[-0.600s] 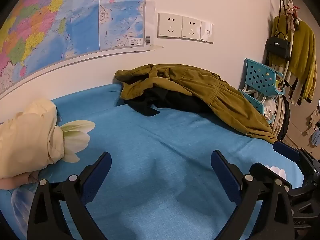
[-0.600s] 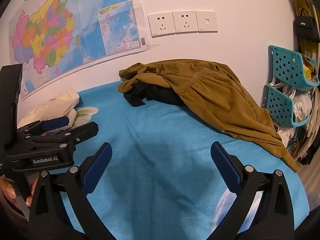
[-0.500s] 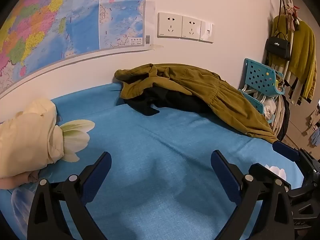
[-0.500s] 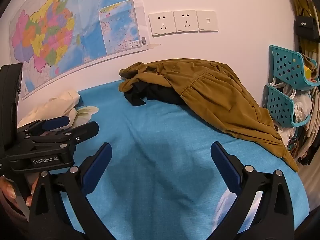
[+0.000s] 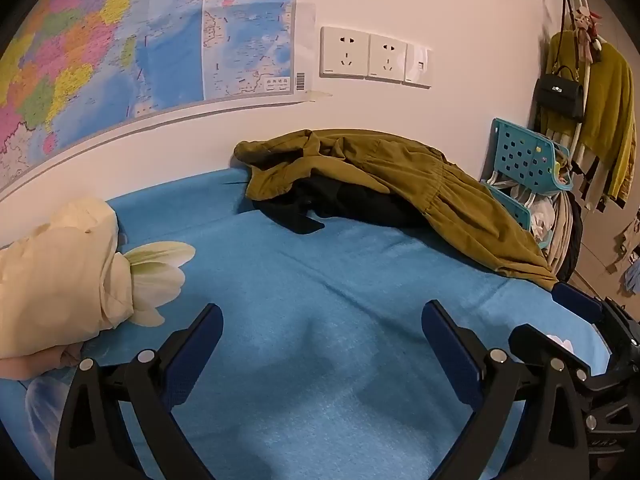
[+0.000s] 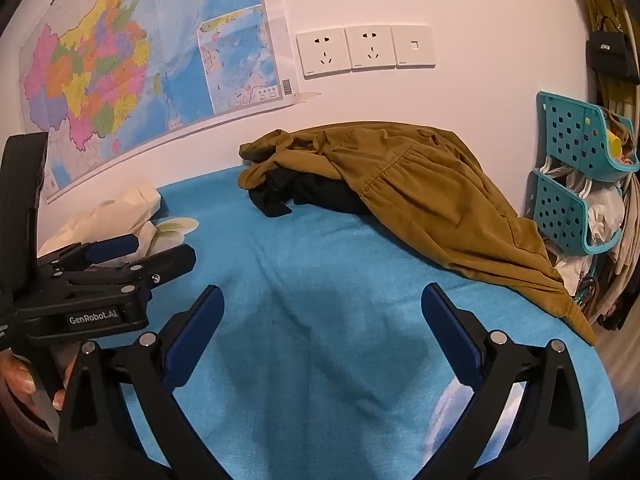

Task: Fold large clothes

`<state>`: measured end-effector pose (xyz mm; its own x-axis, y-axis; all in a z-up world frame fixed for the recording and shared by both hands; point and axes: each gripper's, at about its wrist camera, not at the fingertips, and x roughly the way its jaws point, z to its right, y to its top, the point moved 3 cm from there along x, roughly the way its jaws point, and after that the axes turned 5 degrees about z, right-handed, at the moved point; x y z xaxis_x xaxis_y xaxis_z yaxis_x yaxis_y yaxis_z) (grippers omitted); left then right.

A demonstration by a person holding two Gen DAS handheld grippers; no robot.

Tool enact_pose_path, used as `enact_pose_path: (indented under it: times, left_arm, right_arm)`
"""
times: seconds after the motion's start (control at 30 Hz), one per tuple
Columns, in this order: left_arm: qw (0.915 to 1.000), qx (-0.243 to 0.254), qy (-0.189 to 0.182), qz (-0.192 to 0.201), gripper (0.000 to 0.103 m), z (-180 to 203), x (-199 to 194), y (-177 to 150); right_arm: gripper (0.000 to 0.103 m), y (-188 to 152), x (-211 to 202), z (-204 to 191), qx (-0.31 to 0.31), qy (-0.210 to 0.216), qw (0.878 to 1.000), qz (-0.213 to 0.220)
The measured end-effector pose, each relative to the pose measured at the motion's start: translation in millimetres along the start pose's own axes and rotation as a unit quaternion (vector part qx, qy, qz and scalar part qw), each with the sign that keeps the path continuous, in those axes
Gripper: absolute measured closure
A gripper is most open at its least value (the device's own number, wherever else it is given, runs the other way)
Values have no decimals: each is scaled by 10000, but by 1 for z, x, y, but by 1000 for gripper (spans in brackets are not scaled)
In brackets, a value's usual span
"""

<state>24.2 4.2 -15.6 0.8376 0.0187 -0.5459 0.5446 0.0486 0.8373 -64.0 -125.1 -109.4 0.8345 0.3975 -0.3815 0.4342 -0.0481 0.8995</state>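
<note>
Nothing has moved; left tool [image 6: 116,258] reads "GenRobot.AI", seemingly.

We see our left gripper [image 5: 322,344] spread wide over the blue bedsheet [image 5: 320,280], holding nothing. At twelve o'clock an olive garment [image 5: 420,184] lies heaped over black clothing [image 5: 340,204]; at nine, a cream bundle [image 5: 56,272]; at four, the right gripper [image 5: 580,312].

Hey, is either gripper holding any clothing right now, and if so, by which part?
Nothing is held. The left gripper and right gripper are both open over the blue sheet, short of the olive garment.
</note>
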Motion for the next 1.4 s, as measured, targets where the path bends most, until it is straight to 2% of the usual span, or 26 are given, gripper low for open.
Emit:
enact_pose_path:
  times: [1.4]
  left_arm:
    - [10000,5,36,47,7,-1,-4,4]
  right_arm:
    - [6,2,-2,-2,-46,76,10000,-8]
